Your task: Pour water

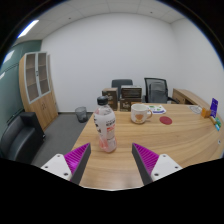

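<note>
A clear plastic water bottle (104,127) with a white label and a white cap stands upright on the wooden table (170,135), just ahead of my left finger. A white mug (139,113) stands farther back, beyond the bottle and to its right. My gripper (113,160) is open above the table's near part, its purple pads (77,157) spread wide with only bare wood between them. The bottle is ahead of the fingers, not between them.
Behind the mug lie papers and small boxes (152,107). A red disc (166,120) lies right of the mug. Office chairs (155,89) stand at the table's far side, a wooden cabinet (37,87) at the left wall, a black chair (20,135) at left.
</note>
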The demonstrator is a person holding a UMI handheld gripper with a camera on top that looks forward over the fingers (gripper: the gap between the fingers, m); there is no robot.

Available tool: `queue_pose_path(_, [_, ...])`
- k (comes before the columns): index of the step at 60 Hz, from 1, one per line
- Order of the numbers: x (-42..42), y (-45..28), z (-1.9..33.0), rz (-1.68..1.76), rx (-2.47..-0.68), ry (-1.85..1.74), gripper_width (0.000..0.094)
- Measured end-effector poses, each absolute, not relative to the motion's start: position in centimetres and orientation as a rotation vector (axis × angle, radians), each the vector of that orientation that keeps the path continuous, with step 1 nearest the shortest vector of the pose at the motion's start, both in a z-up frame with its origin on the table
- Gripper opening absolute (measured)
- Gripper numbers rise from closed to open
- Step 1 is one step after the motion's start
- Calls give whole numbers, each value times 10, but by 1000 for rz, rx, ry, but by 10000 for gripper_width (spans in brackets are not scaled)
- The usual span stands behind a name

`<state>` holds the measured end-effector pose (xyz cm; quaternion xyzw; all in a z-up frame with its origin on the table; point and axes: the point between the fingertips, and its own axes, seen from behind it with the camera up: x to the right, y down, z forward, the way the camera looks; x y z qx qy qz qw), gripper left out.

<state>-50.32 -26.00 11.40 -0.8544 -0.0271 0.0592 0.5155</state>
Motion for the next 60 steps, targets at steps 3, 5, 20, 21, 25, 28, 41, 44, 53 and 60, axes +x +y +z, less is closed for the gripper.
queue_pose_path(3, [-514,-237,109,137,-2031,-58,857])
queue_pose_path(5, [-520,-222,105,132,-2017,-55,854])
queue_pose_path(20, [-534,-143,78,82,-1947,-32,660])
queue_pose_path(21, [-534,-140,77,83,-1940,-30,625])
queue_pose_path(25, [-537,-130,75,88,-1913,-47,493])
queue_pose_path(28, [-537,-127,78,66,-1892,-59,465])
queue_pose_path(41, [-546,-118,89,76,-1870,-92,334])
queue_pose_path(44, [-552,-113,99,102,-1861,-87,334])
queue_pose_path(53, [-565,-85,155,367,-1803,94,332])
queue_pose_path(60, [-571,-55,201,775,-1736,417,330])
